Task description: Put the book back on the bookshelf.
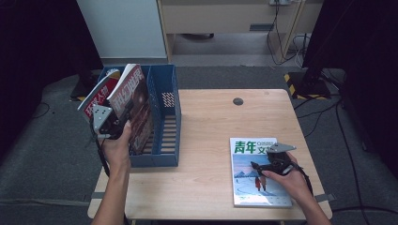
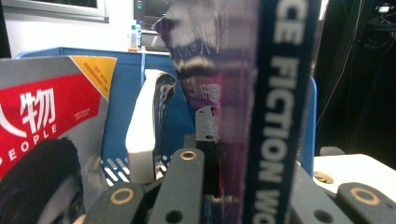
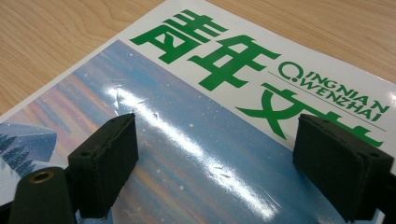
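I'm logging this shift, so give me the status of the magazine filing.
Done: a red-covered magazine stands in the blue plastic file rack. In hand: the left gripper is shut on a dark science-fiction magazine, tilted in the rack. Left: the blue-and-white magazine with green lettering lies flat on the wooden table; the right gripper is open over it.

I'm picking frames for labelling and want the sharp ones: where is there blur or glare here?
Left gripper view: the dark magazine clamped in the jaws is very close and blurred, though its spine lettering reads; the red magazine is sharper. Right gripper view: a glare streak crosses the glossy green-titled magazine; title crisp. High view: table evenly lit, surroundings dark.
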A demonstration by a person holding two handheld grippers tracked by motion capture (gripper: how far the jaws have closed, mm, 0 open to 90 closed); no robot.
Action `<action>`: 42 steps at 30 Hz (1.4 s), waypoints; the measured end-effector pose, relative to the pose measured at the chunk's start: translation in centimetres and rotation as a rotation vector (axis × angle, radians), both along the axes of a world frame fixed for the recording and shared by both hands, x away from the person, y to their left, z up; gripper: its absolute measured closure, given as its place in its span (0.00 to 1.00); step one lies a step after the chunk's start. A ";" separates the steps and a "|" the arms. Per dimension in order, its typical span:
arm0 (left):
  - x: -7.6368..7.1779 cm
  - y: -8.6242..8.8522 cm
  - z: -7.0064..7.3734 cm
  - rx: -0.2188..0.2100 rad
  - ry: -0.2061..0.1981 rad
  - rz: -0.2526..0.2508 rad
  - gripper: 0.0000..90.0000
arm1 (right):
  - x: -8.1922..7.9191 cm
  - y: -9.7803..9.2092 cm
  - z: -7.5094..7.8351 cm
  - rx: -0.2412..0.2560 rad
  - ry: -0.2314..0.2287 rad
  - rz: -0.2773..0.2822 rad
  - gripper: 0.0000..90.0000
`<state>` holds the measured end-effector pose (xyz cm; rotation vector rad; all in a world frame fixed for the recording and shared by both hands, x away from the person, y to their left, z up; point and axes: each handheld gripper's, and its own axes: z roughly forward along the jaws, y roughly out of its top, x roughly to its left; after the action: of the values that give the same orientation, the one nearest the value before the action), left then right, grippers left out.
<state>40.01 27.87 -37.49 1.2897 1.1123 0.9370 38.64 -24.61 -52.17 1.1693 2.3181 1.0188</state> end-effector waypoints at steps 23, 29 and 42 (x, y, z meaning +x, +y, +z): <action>0.4 -0.5 -3.2 0.002 0.024 -0.001 0.93 | 0.0 0.0 0.0 0.001 0.000 0.000 0.16; 0.2 -0.7 -3.9 0.005 0.035 0.006 0.93 | 0.0 0.0 0.0 0.000 -0.001 0.001 0.16; -0.6 -0.2 -4.8 -0.019 0.050 0.011 0.93 | 0.0 0.0 0.0 0.000 0.000 0.001 0.16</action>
<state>39.44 27.70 -42.32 1.2992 1.1656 0.9050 38.60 -24.64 -52.17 1.1676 2.3191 1.0189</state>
